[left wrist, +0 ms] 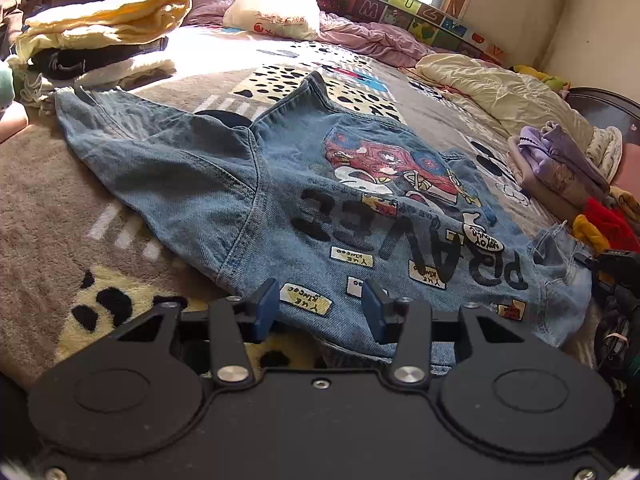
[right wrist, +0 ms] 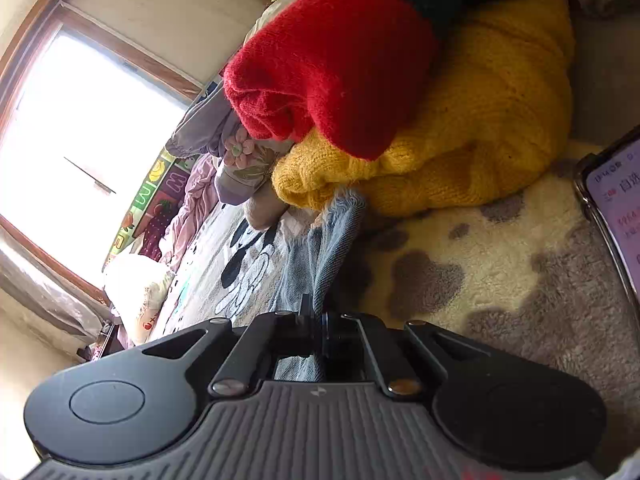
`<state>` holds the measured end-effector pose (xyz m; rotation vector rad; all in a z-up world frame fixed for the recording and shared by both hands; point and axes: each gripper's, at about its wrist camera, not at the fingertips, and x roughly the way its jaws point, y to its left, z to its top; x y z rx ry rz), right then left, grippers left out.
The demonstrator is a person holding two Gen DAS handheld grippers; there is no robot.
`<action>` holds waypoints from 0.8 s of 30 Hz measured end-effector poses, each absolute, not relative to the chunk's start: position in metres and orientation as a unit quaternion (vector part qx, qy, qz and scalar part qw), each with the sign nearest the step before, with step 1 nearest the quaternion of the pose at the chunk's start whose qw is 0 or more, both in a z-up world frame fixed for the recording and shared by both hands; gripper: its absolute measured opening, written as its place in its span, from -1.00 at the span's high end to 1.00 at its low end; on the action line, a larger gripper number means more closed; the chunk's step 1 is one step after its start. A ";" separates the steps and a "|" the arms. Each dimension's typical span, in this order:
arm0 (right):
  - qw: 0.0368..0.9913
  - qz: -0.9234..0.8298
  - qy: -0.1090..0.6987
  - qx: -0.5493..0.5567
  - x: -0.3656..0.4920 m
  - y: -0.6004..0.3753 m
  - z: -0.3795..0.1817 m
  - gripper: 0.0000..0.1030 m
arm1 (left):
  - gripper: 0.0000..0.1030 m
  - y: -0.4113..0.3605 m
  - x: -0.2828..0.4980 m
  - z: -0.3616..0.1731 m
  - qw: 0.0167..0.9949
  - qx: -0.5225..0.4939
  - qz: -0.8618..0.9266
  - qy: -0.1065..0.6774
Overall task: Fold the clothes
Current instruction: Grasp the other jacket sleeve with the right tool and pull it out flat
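A blue denim jacket [left wrist: 304, 196] with a cartoon print and black letters lies spread back-up on the patterned bed blanket [left wrist: 52, 216]. My left gripper [left wrist: 320, 304] stands open just above the jacket's near hem, its blue pads to either side of a yellow patch. In the right wrist view my right gripper [right wrist: 318, 316] is shut on a fold of the denim jacket [right wrist: 332, 240], whose frayed edge rises from between the fingers. The right gripper [left wrist: 612, 276] also shows as a dark shape at the jacket's right corner in the left wrist view.
Folded yellow and dark clothes [left wrist: 100, 32] are piled at the back left. A white bag [left wrist: 276, 4] and pink bedding [left wrist: 376, 40] lie at the far end. Purple clothes [left wrist: 560, 164], a red knit [right wrist: 332, 60] and a yellow knit [right wrist: 472, 120] sit to the right. A phone [right wrist: 616, 208] lies at the right edge.
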<state>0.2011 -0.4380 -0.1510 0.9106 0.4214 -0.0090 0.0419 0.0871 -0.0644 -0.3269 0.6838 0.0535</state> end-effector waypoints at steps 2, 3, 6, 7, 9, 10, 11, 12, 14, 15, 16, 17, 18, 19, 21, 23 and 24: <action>0.897 0.001 0.158 0.412 0.182 -0.431 -0.125 0.90 | 0.15 0.086 0.042 -0.064 0.929 -0.160 0.024 0.333; 0.910 -0.002 0.136 0.392 0.170 -0.428 -0.109 0.90 | 0.14 0.085 0.042 -0.064 0.929 -0.160 0.023 0.333; 0.917 -0.017 0.136 0.374 0.151 -0.432 -0.098 0.90 | 0.13 0.082 0.043 -0.066 0.929 -0.156 0.019 0.334; 0.915 -0.027 0.154 0.373 0.150 -0.434 -0.102 0.90 | 0.12 0.080 0.042 -0.067 0.929 -0.154 0.017 0.335; 0.908 -0.045 0.189 0.371 0.149 -0.439 -0.111 0.88 | 0.10 0.077 0.043 -0.068 0.930 -0.153 0.016 0.335; 0.907 -0.054 0.192 0.372 0.151 -0.443 -0.114 0.78 | 0.09 0.076 0.043 -0.068 0.930 -0.152 0.014 0.334; 0.905 -0.062 0.193 0.373 0.155 -0.446 -0.117 0.72 | 0.09 0.076 0.043 -0.067 0.930 -0.153 0.013 0.333; 0.904 -0.071 0.195 0.374 0.158 -0.450 -0.120 0.50 | 0.08 0.074 0.043 -0.066 0.931 -0.156 0.010 0.331; 0.915 -0.081 0.189 0.348 0.153 -0.448 -0.113 0.00 | 0.08 0.071 0.041 -0.062 0.933 -0.156 0.002 0.325; 0.920 -0.086 0.185 0.334 0.150 -0.447 -0.109 -0.05 | 0.08 0.069 0.040 -0.059 0.934 -0.156 -0.003 0.322; 0.928 -0.086 0.177 0.315 0.144 -0.440 -0.103 -0.06 | 0.08 0.067 0.038 -0.055 0.937 -0.151 -0.005 0.316; 0.937 -0.085 0.169 0.295 0.138 -0.433 -0.097 -0.06 | 0.08 0.064 0.036 -0.052 0.939 -0.145 -0.008 0.310; 0.944 -0.083 0.161 0.275 0.132 -0.425 -0.090 -0.06 | 0.08 0.061 0.033 -0.049 0.943 -0.134 -0.011 0.304; 0.951 -0.082 0.153 0.255 0.127 -0.418 -0.084 -0.06 | 0.08 0.056 0.031 -0.046 0.947 -0.119 -0.022 0.298; 0.964 -0.028 0.150 0.218 0.119 -0.394 -0.073 -0.06 | 0.08 0.044 0.029 -0.043 0.952 -0.085 -0.052 0.290; 0.963 0.038 0.176 0.203 0.112 -0.368 -0.071 -0.05 | 0.08 0.025 0.025 -0.043 0.953 -0.036 -0.092 0.286; 0.951 0.065 0.204 0.225 0.109 -0.359 -0.075 -0.05 | 0.07 0.015 0.023 -0.043 0.952 -0.012 -0.111 0.284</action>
